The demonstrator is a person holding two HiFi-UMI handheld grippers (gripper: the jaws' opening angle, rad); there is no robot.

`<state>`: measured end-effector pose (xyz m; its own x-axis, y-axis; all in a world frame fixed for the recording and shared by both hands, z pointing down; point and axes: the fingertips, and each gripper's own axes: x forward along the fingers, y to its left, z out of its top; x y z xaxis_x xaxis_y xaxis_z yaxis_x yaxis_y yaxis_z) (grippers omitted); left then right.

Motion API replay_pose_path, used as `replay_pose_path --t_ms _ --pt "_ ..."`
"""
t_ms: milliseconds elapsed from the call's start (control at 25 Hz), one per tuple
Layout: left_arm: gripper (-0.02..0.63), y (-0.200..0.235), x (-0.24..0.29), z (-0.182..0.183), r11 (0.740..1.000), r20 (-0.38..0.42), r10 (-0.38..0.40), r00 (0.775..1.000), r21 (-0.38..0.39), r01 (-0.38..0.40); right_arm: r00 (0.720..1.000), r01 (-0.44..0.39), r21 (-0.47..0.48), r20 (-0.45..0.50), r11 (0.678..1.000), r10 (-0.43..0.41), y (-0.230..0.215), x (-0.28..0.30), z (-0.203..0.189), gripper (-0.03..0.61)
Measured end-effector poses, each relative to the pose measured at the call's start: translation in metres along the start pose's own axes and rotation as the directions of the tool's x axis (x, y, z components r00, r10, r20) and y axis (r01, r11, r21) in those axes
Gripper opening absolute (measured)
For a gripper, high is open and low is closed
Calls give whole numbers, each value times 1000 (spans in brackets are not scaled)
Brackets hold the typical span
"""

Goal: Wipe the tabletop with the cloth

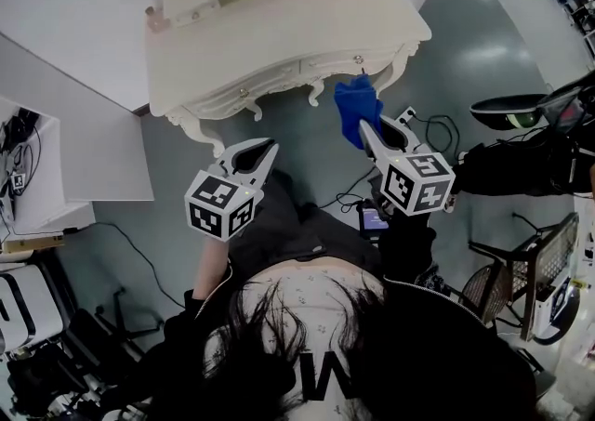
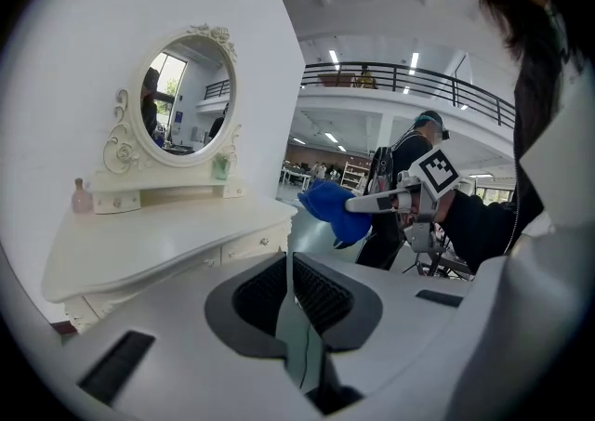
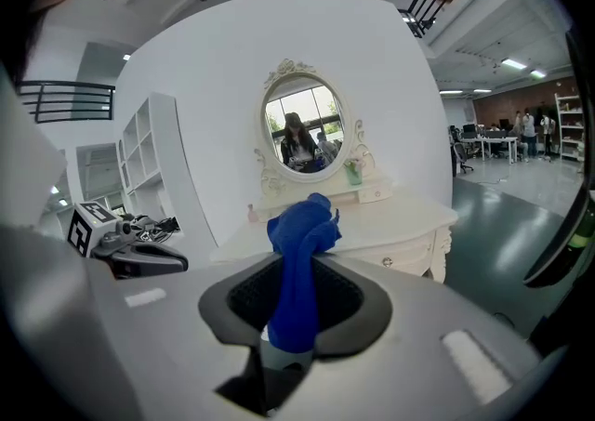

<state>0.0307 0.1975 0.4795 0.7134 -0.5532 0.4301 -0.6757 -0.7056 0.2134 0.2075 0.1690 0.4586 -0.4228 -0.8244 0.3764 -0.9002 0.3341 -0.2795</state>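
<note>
My right gripper [image 3: 296,270] clamped on blue cloth [image 3: 299,252]; cloth bunches up past jaw tips. Head view: cloth [image 1: 357,109] in air just off front edge of white dressing table [image 1: 279,33], not on tabletop. My left gripper [image 2: 288,272] jaws together, nothing between, well apart from cloth. Oval mirror [image 3: 302,126] plain in gripper views, cut off in head view. Cloth's clamped end hidden between jaws.
</note>
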Motion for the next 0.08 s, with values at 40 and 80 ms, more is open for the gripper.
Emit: replay_pose_path --t_ms 40,80 --pt "1 3 0 -1 1000 -3 9 1000 0 -9 1000 11 2 8 1000 -11 -5 -2 3 89" --pt "1 6 -1 -1 1000 -6 18 1000 1 -18 1000 22 4 16 1000 -22 -10 -3 6 89"
